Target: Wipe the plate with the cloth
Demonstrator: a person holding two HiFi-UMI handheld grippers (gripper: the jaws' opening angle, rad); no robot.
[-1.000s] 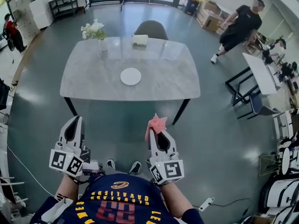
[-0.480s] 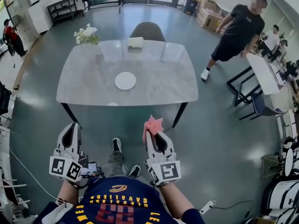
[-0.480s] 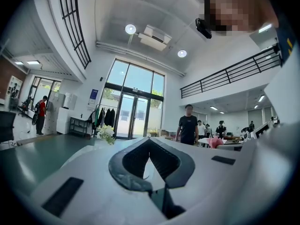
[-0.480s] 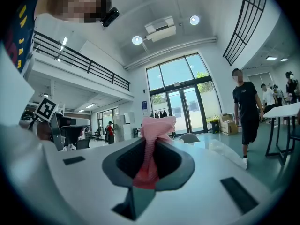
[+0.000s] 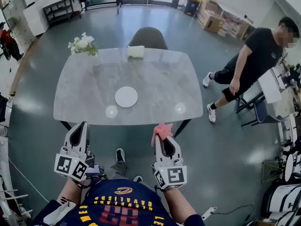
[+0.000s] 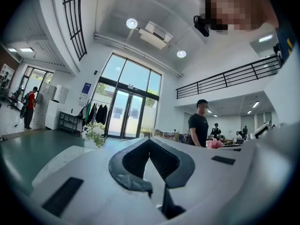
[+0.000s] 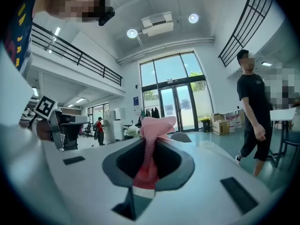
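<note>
Nearest: left gripper (image 5: 84,125), jaws closed together on nothing; right gripper (image 5: 161,136), jaws clamped on a bunched pink cloth (image 5: 162,129) that sticks out past the tips. Beyond, well apart from the cloth and ahead between the two grippers: round white plate (image 5: 126,97), flat on the grey marble table (image 5: 160,74). Farthest: white flowers (image 5: 83,43) at the table's far-left corner, grey chair (image 5: 148,36) behind.

Plate (image 5: 126,97): small, round, white, flat on grey table (image 5: 160,74), centre-front; rim prob. shallow, hard to tell. Cloth (image 5: 162,129): pink, bunched, upright, pinched in right gripper (image 5: 162,138), apart from plate.
</note>
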